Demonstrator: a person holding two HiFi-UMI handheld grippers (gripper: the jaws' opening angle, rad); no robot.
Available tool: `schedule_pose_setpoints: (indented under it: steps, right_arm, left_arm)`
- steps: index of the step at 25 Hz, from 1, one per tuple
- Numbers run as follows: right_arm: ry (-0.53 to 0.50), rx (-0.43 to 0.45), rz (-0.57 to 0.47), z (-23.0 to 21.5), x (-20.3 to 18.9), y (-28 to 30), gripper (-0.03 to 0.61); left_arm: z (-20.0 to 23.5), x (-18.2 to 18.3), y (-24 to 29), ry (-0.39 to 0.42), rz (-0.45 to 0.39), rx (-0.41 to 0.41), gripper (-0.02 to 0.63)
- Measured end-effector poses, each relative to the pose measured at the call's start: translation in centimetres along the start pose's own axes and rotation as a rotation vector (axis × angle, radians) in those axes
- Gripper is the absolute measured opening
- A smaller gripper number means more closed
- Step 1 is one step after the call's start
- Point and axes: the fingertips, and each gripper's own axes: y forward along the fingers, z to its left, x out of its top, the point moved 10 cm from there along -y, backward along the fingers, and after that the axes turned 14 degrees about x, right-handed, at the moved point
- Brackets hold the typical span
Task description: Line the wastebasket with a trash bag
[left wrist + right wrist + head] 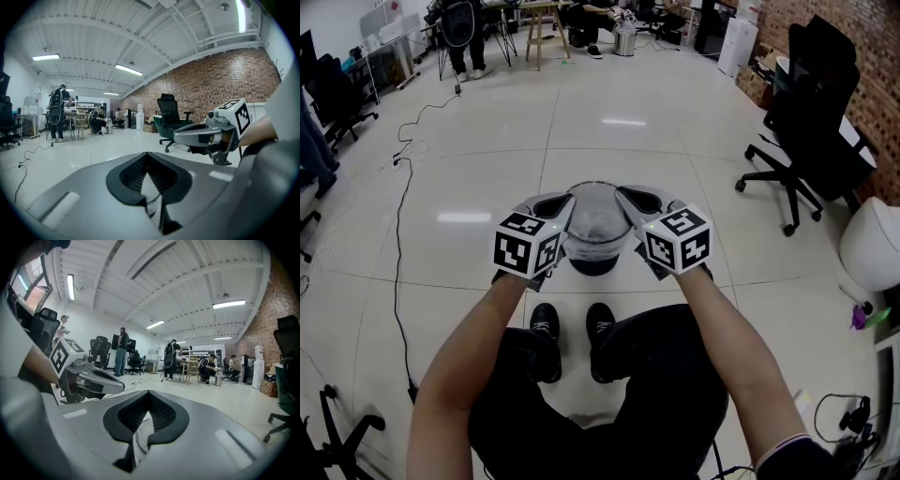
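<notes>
Trash bag (598,223): translucent whitish-grey
Wastebasket (593,266): black
Left hand-held gripper (565,202): grey, with black-and-white square markers on its cube
Right hand-held gripper (626,195): grey, same markers
Floor (619,122): glossy white tiles
Brick wall (211,89): red-brown

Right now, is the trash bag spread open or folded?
Spread open: the trash bag forms a rounded mouth between the left hand-held gripper and right hand-held gripper, both shut on its edge.

A translucent whitish trash bag (598,220) is stretched over the top of the dark, upright round wastebasket (592,266).
</notes>
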Motion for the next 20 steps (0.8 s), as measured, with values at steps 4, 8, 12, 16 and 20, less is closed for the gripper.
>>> schedule_pose_setpoints:
  steps: [4, 8, 12, 16, 20]
  right_arm:
    - [0.001, 0.004, 0.002, 0.09, 0.0, 0.11, 0.0]
    - [0.0, 0.007, 0.002, 0.18, 0.03, 0.27, 0.0]
    - [0.0, 0.008, 0.0, 0.21, 0.1, 0.18, 0.0]
    - [0.0, 0.007, 0.004, 0.11, -0.05, 0.18, 0.0]
    - [0.0, 0.003, 0.003, 0.07, -0.14, 0.2, 0.001]
  left_arm:
    - [0.15, 0.03, -0.06, -0.003, 0.0, 0.002, 0.012]
    - [0.32, -0.04, -0.14, -0.002, 0.001, 0.002, 0.012]
    - [0.27, 0.05, -0.18, -0.005, 0.001, 0.003, 0.012]
    - [0.17, 0.16, -0.04, -0.005, -0.002, 0.001, 0.012]
    - [0.16, 0.04, -0.07, 0.0, 0.0, -0.001, 0.012]
